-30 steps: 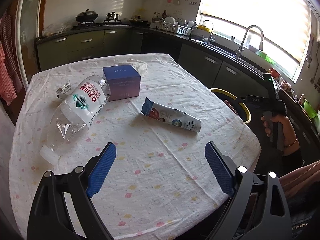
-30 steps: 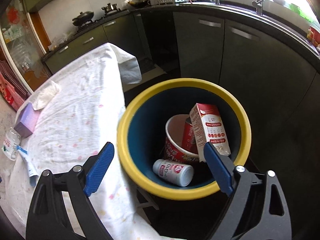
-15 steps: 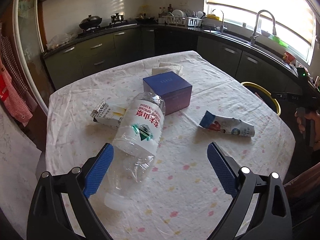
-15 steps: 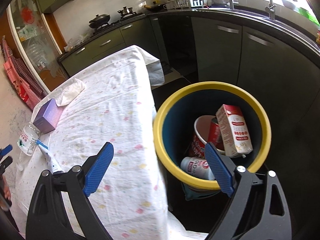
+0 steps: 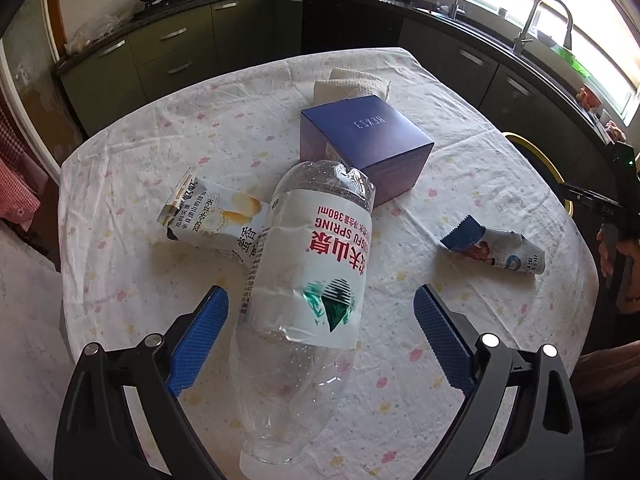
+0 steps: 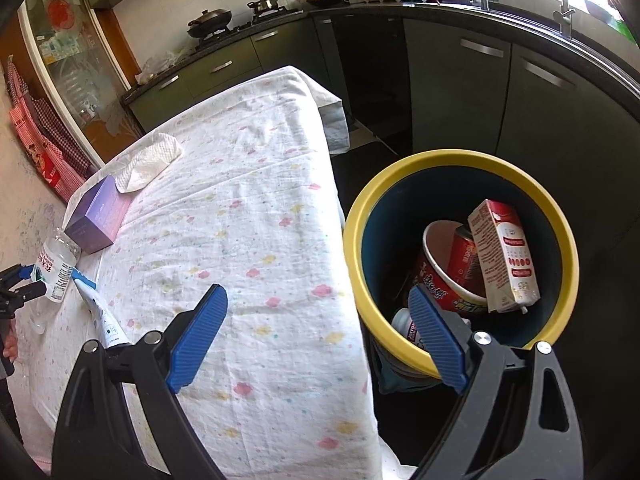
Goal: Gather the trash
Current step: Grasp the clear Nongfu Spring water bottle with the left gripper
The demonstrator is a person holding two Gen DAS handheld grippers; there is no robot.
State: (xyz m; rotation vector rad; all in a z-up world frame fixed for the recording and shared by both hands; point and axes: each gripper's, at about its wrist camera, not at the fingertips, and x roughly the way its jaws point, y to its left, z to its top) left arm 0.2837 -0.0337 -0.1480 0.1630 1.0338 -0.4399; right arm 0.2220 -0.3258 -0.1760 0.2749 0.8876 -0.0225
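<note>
Trash lies scattered over the cloth-covered table (image 5: 460, 168): a crushed clear water bottle (image 5: 308, 300) on its side, with a torn snack wrapper (image 5: 208, 216) tucked against it, a purple box (image 5: 368, 140) just behind, a folded tissue (image 5: 352, 84) beyond that, and a blue-and-white sachet (image 5: 496, 252) off toward the bin side. The left gripper (image 5: 320, 336) is spread wide with the bottle's lower body between its blue pads, not yet pinched. To do it well, I would close across the labelled middle, where the plastic looks firmer, squeezing gently since a crumpled bottle may buckle or squirt free. The right gripper (image 6: 316, 336) hangs wide and empty between the table edge and the yellow-rimmed bin (image 6: 360, 216), which already holds a carton, a cup and a small bottle.
</note>
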